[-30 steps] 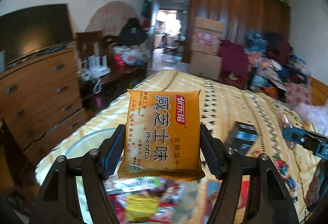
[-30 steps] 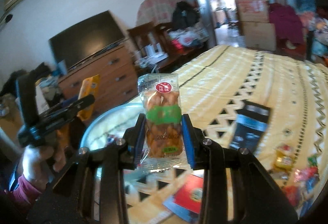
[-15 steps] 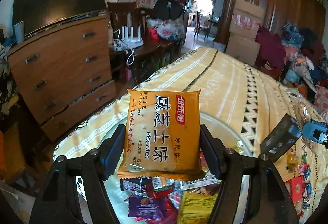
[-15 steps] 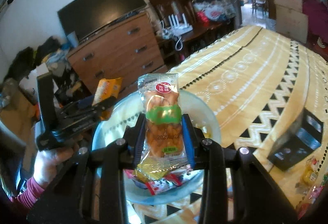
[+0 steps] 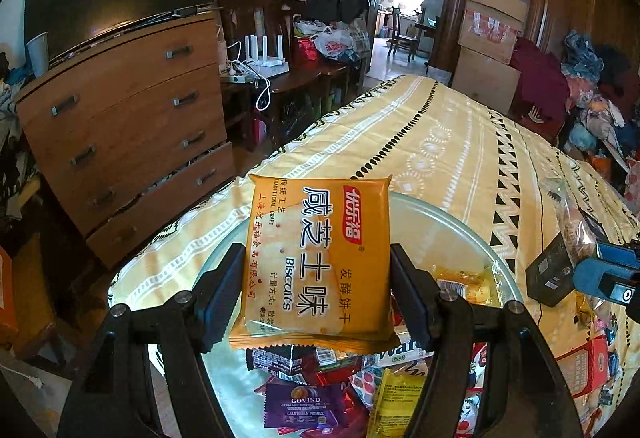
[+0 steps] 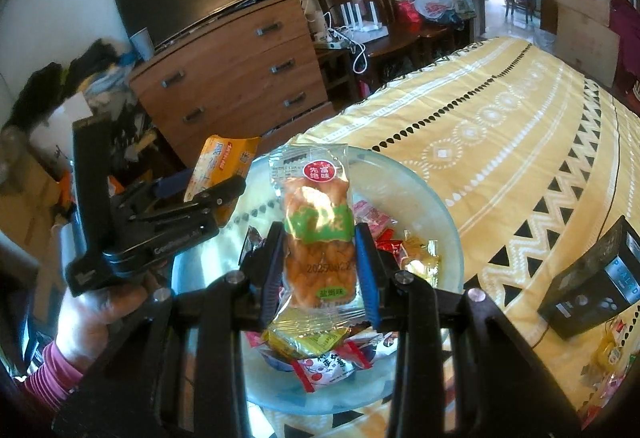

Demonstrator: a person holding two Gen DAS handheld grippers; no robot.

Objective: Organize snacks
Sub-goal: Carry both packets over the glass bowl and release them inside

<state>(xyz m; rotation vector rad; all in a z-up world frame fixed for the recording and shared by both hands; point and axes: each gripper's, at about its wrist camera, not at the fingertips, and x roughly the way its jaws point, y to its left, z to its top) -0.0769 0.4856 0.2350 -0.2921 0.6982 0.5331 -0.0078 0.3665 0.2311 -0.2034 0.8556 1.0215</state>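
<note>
Above a glass bowl on yellow bedspread, left hand-held gripper clamping biscuits, right a twist snack.

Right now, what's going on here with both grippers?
Both hand-held grippers are loaded over the round clear glass bowl, which already holds mixed wrapped snacks. The left gripper is shut on an orange square biscuit packet; the right gripper is shut on a clear packet of fried dough twists with a green band. Neither packet has been released yet. A dark box and a few loose snacks lie on the yellow patterned bedspread.
</note>
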